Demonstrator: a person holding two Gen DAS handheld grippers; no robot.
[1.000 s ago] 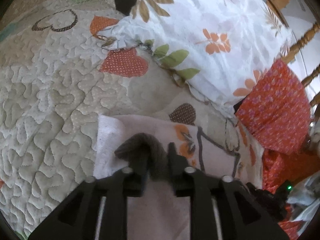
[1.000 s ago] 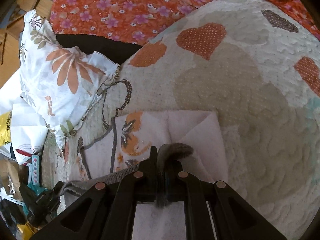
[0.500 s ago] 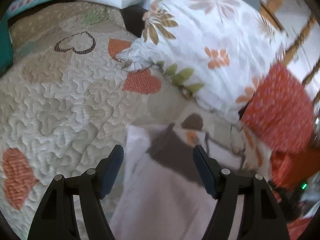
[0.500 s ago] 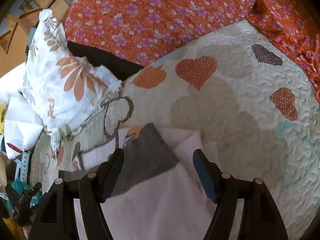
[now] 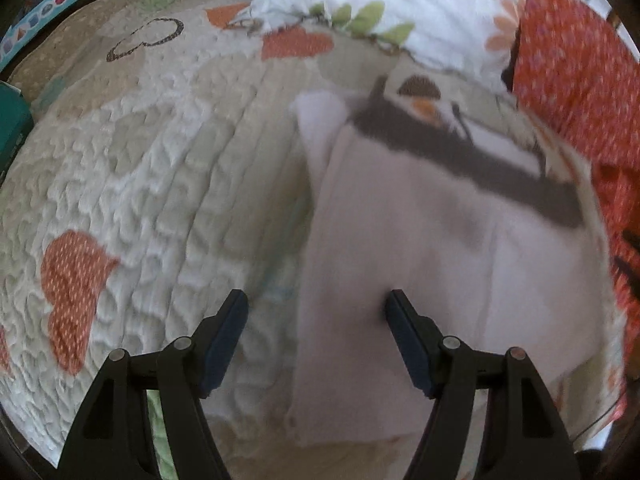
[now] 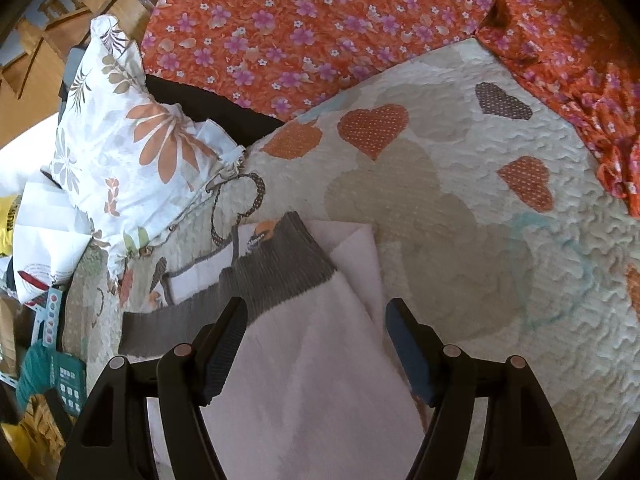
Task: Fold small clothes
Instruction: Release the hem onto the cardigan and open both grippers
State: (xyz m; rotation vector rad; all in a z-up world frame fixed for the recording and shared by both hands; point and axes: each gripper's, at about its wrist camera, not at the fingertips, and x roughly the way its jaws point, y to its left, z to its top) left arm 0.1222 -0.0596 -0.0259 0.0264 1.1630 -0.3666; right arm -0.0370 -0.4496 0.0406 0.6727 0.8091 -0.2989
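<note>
Both the left gripper [image 5: 316, 312] and the right gripper [image 6: 314, 318] have their fingers wide apart above the folded pink garment [image 6: 304, 360], whose grey band [image 6: 276, 276] lies on the heart quilt [image 6: 460, 208].

My left gripper [image 5: 316, 310] has matte black triangular-cutout arms, silver rivets at the joints and dark blue ribbed pads [image 5: 224, 336]. My right gripper [image 6: 314, 318] is built identically, with the same blue pads [image 6: 408, 348].

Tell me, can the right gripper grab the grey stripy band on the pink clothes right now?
Probably yes. The right gripper is open, and the grey ribbed band lies flat just ahead of its left finger with nothing covering it.
</note>
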